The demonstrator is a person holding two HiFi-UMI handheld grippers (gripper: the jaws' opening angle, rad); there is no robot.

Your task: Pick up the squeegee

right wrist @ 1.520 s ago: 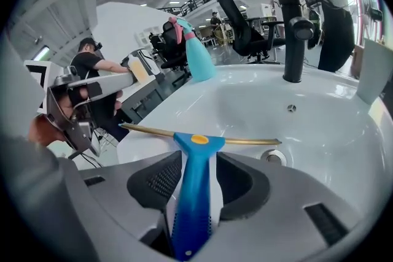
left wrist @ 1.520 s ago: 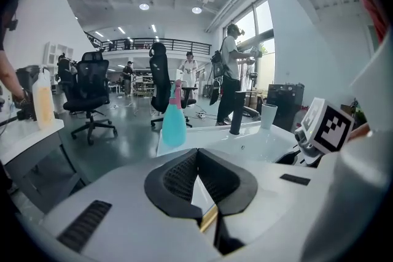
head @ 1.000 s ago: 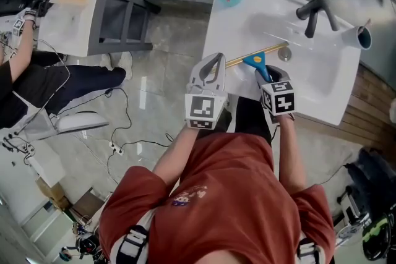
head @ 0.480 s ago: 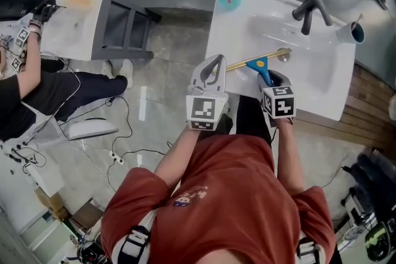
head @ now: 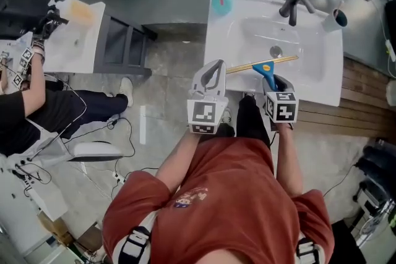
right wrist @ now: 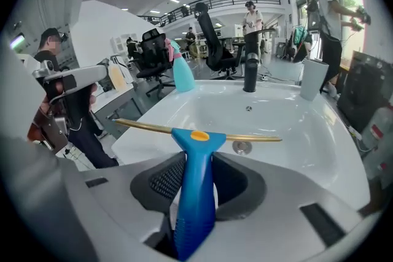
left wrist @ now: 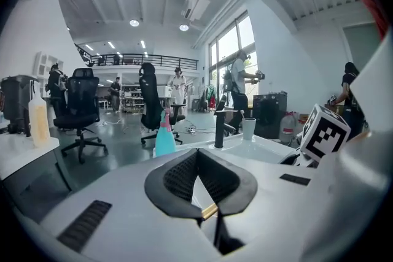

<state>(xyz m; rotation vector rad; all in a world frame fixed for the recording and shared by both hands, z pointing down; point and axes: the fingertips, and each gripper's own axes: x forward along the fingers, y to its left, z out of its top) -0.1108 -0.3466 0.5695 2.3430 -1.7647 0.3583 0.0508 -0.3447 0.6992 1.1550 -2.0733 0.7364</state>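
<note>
Right gripper view shows the right tongs [right wrist: 198, 173] clenched on the blue plastic handle of the brass-bladed squeegee [right wrist: 196, 138], held above the white ceramic sink [right wrist: 307, 132], while the left tongs [left wrist: 197, 153] sit closed and empty; gripped low, the long blade could swing and slip.

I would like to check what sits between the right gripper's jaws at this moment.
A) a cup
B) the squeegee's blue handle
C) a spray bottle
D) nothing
B: in the right gripper view, the right gripper has its jaws closed on the blue handle of the squeegee, with the gold blade crossing above the sink.
</note>
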